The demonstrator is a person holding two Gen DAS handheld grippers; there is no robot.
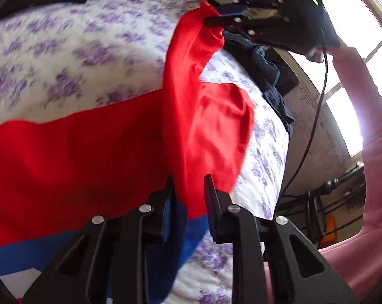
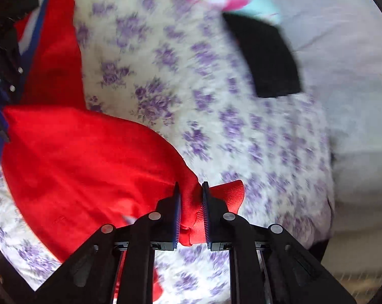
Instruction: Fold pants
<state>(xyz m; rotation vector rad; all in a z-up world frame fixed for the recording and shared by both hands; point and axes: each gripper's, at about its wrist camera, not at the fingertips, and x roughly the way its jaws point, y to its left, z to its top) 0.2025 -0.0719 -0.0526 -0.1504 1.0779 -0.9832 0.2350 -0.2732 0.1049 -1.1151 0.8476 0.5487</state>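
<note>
The right tool (image 2: 191, 190) pinches the ribbed cuff of the red pants (image 2: 89, 162); the leg trails left over the floral bedspread (image 2: 191, 106); a black folded cloth (image 2: 267, 55) lies well apart.

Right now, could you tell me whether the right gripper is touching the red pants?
Touching. The right wrist view shows the right gripper with both pads pressed onto a bunched, ribbed end of the red pants, which hangs between its fingers above the floral bedspread.
</note>
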